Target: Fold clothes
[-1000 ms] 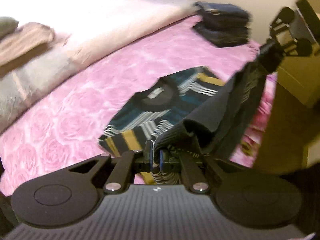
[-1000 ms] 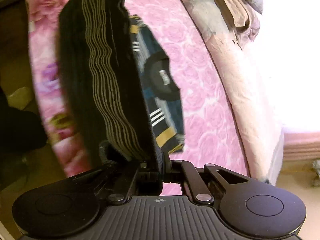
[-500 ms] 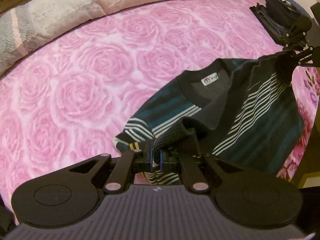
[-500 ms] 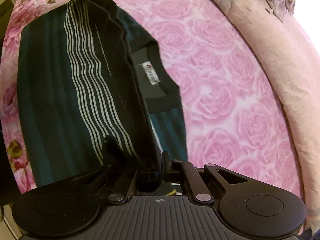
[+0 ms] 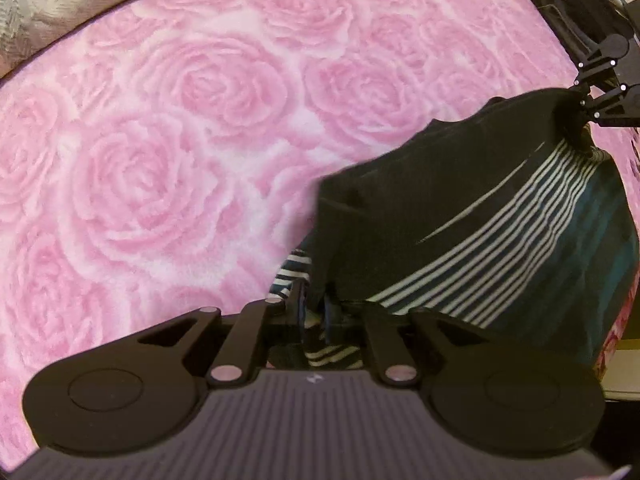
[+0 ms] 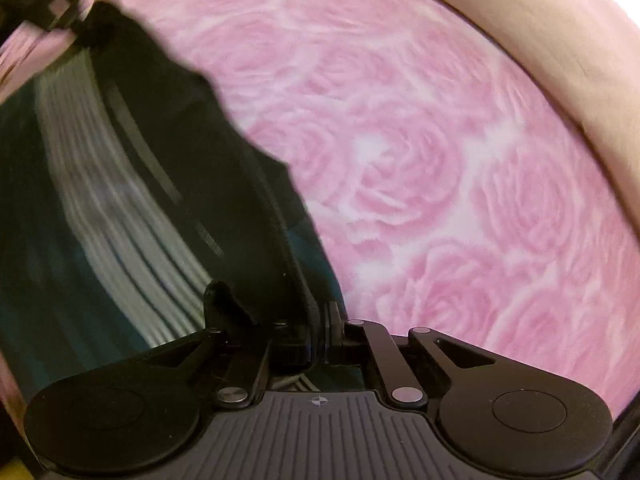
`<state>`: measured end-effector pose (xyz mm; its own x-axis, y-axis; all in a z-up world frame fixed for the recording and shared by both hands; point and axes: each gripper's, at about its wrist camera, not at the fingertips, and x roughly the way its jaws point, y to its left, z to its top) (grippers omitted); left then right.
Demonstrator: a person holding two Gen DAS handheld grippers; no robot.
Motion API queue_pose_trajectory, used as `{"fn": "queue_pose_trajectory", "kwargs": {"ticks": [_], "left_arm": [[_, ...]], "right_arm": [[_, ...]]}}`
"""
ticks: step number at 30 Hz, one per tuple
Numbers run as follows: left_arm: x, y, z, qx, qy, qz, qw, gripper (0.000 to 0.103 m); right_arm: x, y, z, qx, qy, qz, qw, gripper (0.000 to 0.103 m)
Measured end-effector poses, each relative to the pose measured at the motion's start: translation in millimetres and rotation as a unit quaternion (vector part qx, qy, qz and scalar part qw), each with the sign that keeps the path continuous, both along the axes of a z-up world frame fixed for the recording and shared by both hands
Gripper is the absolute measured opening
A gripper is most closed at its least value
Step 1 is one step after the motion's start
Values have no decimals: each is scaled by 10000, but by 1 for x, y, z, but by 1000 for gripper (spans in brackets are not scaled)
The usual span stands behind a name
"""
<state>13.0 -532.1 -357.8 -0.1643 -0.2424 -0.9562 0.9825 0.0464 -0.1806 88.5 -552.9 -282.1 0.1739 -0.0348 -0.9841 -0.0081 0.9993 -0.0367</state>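
Lowered onto the plush rose blanket (image 5: 200, 140), the striped knit sweater (image 5: 480, 220) lies doubled — left gripper (image 5: 314, 312) and right gripper (image 6: 318, 320) opening around its hem.

The bed (image 5: 208, 128) is spread with a pink rose-patterned blanket. A dark sweater (image 5: 500, 216) with white stripes and teal bands lies folded near its edge, and a beige quilt (image 6: 560, 48) is bunched along the far side.

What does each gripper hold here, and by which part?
The left gripper and right gripper each have a corner of the folded edge of the striped sweater between their jaws, which are opening to release it.
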Motion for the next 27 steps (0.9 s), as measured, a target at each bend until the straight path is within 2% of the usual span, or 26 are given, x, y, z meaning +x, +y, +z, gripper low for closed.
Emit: {"fn": "queue_pose_trajectory", "kwargs": {"ticks": [1, 2, 5, 9, 15, 17, 19, 20, 23, 24, 25, 26, 27], "left_arm": [[4, 2, 3, -37, -28, 95, 9999, 12], [9, 4, 5, -77, -64, 200, 9997, 13], [21, 11, 17, -171, -344, 460, 9982, 14], [23, 19, 36, -310, -540, 553, 9965, 14], [-20, 22, 45, -443, -415, 66, 9981, 14], [-37, 21, 37, -375, -278, -96, 9989, 14], [-54, 20, 27, -269, -219, -288, 9990, 14], [-62, 19, 22, -219, -209, -391, 9988, 14], [-78, 18, 12, -108, -336, -644, 9973, 14], [-82, 18, 9, -76, -395, -715, 9966, 14], [-82, 19, 9, -64, -419, -729, 9964, 14], [-81, 19, 11, -59, -425, -706, 9966, 14], [-79, 19, 12, -57, -438, -676, 9967, 14]], "right_arm": [[-1, 0, 2, -208, -95, -285, 9993, 43], [-4, 0, 8, -463, -295, -502, 9972, 65], [-19, -3, 26, -579, -813, -1274, 9868, 66], [-54, 9, 45, -558, -1297, -2612, 9549, 66], [-110, 34, 50, -632, -1505, -4165, 8944, 66], [-120, 39, 47, -473, -1548, -4287, 8888, 66], [-120, 46, 40, -188, -1612, -4102, 8974, 66], [-116, 52, 36, -170, -1615, -3875, 9075, 66], [-93, 71, 12, -389, -1265, -2821, 9502, 66], [-90, 70, 5, -514, -1186, -2675, 9549, 66], [-94, 66, 0, -639, -1199, -2654, 9545, 66], [-107, 60, -3, -810, -1262, -2797, 9483, 66], [-123, 50, -3, -855, -1355, -3116, 9366, 66]]}}
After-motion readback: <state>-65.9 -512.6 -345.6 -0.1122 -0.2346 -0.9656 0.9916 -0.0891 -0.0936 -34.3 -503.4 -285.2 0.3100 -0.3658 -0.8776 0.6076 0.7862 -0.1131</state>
